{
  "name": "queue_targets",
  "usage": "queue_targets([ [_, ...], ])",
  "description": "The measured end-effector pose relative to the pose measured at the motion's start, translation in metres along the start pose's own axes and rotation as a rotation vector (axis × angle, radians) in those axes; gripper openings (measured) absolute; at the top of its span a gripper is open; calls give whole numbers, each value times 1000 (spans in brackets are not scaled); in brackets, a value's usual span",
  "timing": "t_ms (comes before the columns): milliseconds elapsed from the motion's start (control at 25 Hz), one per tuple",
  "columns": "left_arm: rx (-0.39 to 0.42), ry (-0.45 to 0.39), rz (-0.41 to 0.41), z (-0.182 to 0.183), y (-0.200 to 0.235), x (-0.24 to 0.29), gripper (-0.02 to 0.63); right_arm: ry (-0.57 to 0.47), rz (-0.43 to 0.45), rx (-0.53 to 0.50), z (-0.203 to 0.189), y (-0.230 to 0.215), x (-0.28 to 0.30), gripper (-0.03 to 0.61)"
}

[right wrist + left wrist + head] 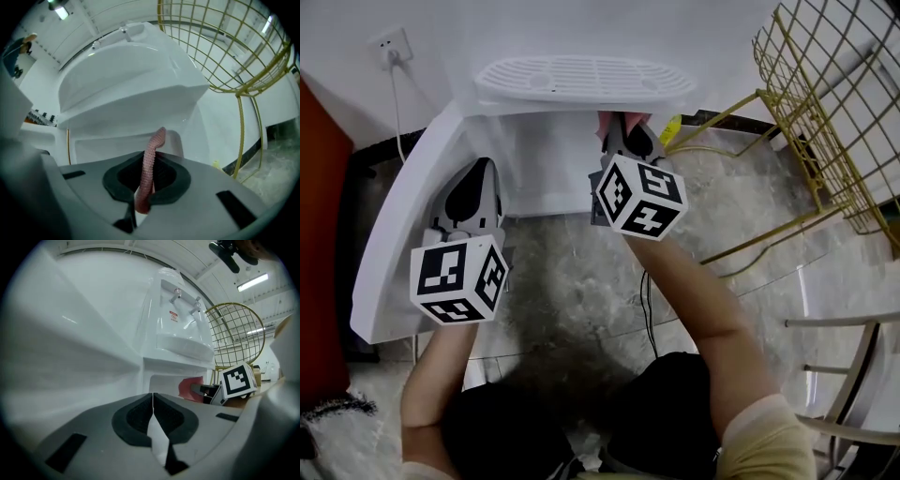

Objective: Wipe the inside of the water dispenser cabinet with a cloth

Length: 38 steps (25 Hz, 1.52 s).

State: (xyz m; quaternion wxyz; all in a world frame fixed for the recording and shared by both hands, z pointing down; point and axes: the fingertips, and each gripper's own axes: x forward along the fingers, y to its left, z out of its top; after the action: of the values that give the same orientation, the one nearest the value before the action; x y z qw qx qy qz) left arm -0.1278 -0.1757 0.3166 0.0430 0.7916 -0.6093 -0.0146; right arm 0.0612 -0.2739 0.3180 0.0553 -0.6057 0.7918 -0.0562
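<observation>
The right hand-held gripper (147, 174) clamps the pink cloth (151, 157) at the water dispenser cabinet (546, 164) opening. The left hand-held gripper (153, 412), jaws pressed together and empty, sits left of the cabinet.

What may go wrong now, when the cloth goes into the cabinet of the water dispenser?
The right tool pinches the pink cloth by a narrow fold, so rubbing might pull it out. The open cabinet door stands beside the left tool, which is shut and holds nothing; the door may swing into the arm. The gold wire rack stands close on the right and could catch an elbow.
</observation>
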Motion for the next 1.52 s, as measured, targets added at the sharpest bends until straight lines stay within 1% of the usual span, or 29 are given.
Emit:
queue_targets([
  [240,-1,1,-1,-2,4,3,15,-65,73,-216,4,25,3,26],
  [400,14,9,-12,-5,4,4,15,-77,126,-303,0,41,6,26],
  [560,-3,10,-35,-9,4,4,15,-78,175,-311,-5,55,10,26],
  [880,-21,33,-37,-20,5,6,15,-94,272,-357,-9,79,15,26],
  [1080,-30,38,-31,-20,10,3,15,-105,358,-365,-12,94,16,26],
  [1240,-20,31,-13,-18,13,-2,15,-102,431,-348,-15,104,20,26],
  [1360,-3,40,-8,-20,13,-6,15,-90,468,-329,-20,108,24,26],
  [1520,7,54,-6,-22,14,-11,15,-74,512,-335,-28,114,28,26],
])
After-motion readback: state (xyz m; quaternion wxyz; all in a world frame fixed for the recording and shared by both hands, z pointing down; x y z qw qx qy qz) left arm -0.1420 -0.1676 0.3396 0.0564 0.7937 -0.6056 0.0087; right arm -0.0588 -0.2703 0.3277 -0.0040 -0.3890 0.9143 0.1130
